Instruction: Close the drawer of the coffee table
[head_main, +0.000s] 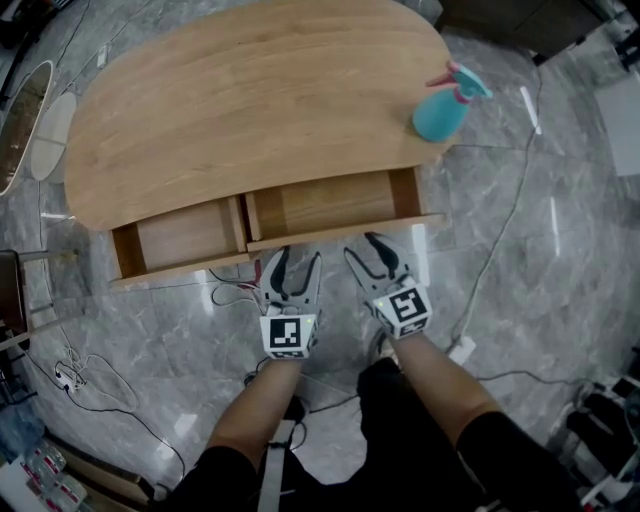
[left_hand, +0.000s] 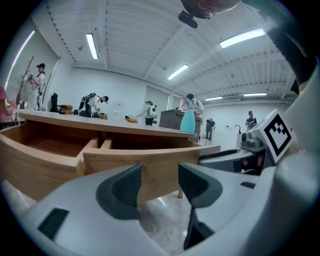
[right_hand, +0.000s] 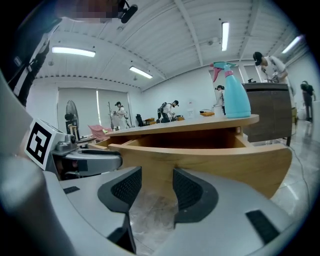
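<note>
Nothing's closed yet tbh. The light wooden, curved-top coffee table (head_main: 250, 100) fills the upper half of the head view. Its wide wooden drawer (head_main: 340, 232) at frame centre sticks well out, and a smaller wooden drawer (head_main: 180, 238) to its left is out too. The left gripper (head_main: 297, 262) and right gripper (head_main: 370, 252) sit just below the wide one, jaws spread, nothing between them. Can't tell if the tips touch its front, and the drawers' back ends are hidden under the tabletop.

Tan wood drawer (head_main: 330, 205) ahead of the grey left gripper (head_main: 298, 257); turquoise, pink-triggered spray bottle (head_main: 443, 112) beyond; grey marbled floor (head_main: 560, 300).
</note>
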